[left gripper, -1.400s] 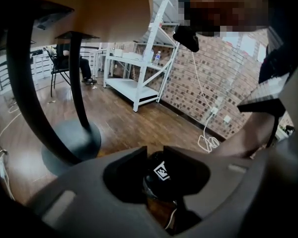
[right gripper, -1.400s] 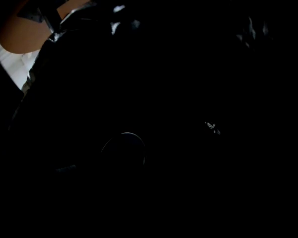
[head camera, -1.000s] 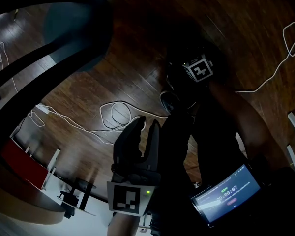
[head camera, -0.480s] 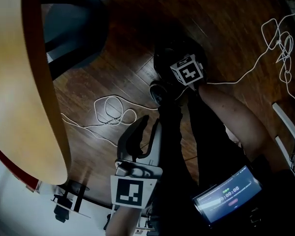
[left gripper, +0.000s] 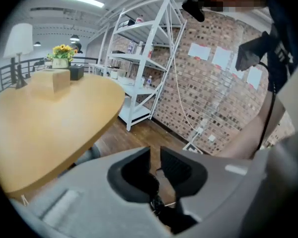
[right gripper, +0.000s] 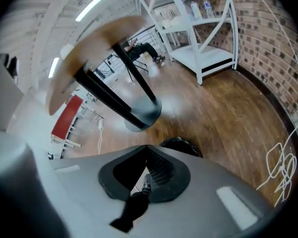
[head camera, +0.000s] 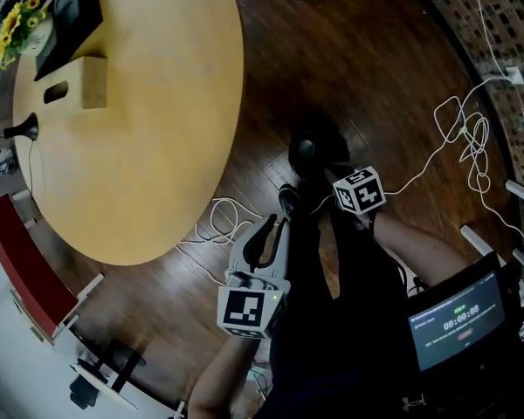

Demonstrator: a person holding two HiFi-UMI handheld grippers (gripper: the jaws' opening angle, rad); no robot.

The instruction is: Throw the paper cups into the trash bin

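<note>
Tabletop of the round wooden table (head camera: 157, 103) now fills the head view's upper left, where a second ago only its dark base showed. Right of its edge the left gripper (head camera: 271, 234) has just been narrowing its jaws: a slit remains, nothing inside. Further right the black trash bin (head camera: 314, 147) stands upright on open wood floor (head camera: 375, 59), the right gripper (right gripper: 147, 155) near it, jaws together, empty.
</note>
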